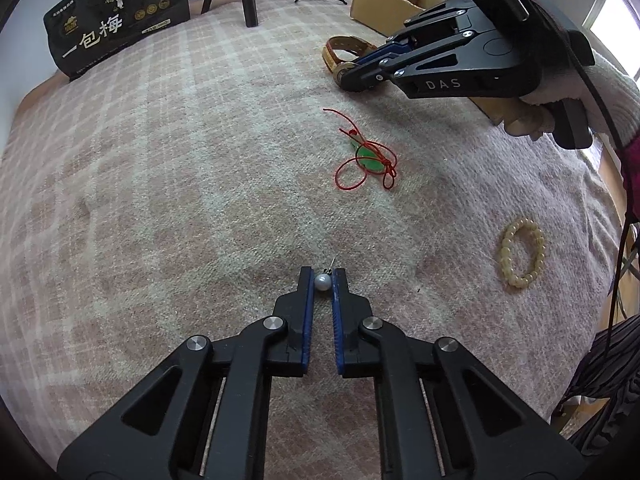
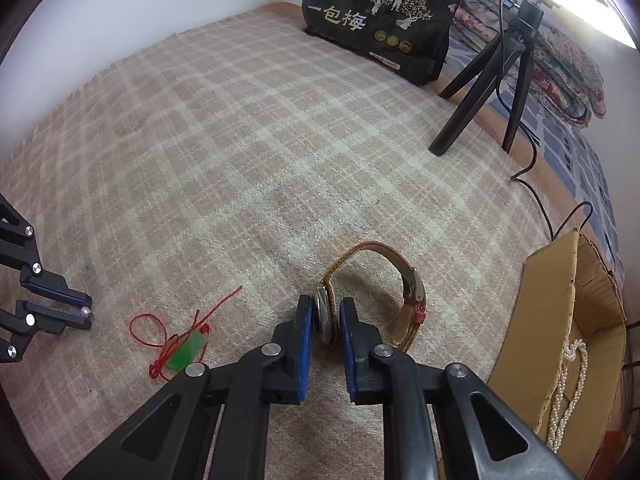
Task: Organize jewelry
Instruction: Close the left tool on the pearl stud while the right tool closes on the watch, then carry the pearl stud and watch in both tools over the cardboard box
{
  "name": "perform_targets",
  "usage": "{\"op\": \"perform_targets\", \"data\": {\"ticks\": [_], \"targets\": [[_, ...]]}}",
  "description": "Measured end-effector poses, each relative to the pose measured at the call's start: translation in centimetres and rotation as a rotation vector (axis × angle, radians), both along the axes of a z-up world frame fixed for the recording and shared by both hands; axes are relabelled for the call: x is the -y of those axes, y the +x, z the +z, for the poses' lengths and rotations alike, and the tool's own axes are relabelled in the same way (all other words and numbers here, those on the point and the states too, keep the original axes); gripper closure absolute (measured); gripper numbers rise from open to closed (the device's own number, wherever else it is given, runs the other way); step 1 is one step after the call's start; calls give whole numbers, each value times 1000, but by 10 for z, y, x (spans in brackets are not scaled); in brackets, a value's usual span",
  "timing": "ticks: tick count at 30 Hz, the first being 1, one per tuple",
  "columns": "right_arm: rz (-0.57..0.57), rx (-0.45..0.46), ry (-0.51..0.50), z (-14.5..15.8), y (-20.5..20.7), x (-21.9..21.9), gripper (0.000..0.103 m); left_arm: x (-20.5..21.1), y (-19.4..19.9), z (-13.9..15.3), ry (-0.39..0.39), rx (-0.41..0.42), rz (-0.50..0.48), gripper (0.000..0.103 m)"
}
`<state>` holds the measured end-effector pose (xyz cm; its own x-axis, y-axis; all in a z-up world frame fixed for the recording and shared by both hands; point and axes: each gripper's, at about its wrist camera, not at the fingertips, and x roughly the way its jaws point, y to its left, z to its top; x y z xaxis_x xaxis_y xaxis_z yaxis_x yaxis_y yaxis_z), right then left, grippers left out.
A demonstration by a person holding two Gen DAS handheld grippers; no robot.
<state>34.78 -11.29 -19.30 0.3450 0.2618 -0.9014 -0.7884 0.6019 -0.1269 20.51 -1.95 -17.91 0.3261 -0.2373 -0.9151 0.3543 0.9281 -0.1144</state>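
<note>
My left gripper (image 1: 322, 278) is closed on a small pearl earring (image 1: 322, 282) with a thin metal hook, low over the plaid blanket (image 1: 180, 168); it also shows in the right wrist view (image 2: 86, 314). My right gripper (image 2: 325, 316) has its jaws around the face of a wristwatch (image 2: 324, 316) with a woven brown strap (image 2: 408, 300); the jaws stand close to the case with a small gap on the right side. A green pendant on a red cord (image 1: 368, 158) lies between the grippers, also in the right wrist view (image 2: 188, 352). A cream bead bracelet (image 1: 522, 252) lies at the right.
A cardboard box (image 2: 560, 320) at the right holds a pearl necklace (image 2: 568, 392). A black snack bag (image 2: 380, 16) and a black tripod (image 2: 492, 80) with a cable stand at the back. Folded bedding (image 2: 560, 60) lies behind the tripod.
</note>
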Motion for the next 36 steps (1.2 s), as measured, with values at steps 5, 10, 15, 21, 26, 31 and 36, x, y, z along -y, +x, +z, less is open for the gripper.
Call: {"op": "perform_targets", "data": {"ticks": [5,10,15,21,26,31,36], "targets": [[-5,2,29,8,-4,2,94,-4,-3,6,-10,9,14,96],[-18,13,53,17,-8,4,94,-6,-4,15,-29,27,25,96],[-27,31,79,31,-13,8,94,-6,-4,27,-58,46,30,96],[-37,70,107,56,-21,18,94,3,-1,47,-98,79,31,96],[-69,104,136,79,-24,37,94,13,3,59,-127,98,23,96],[-119,126,154,97,-22,65,94,30,8,69,-154,115,8,96],[-194,139,160,106,-15,102,94,49,16,81,-176,138,-10,96]]}}
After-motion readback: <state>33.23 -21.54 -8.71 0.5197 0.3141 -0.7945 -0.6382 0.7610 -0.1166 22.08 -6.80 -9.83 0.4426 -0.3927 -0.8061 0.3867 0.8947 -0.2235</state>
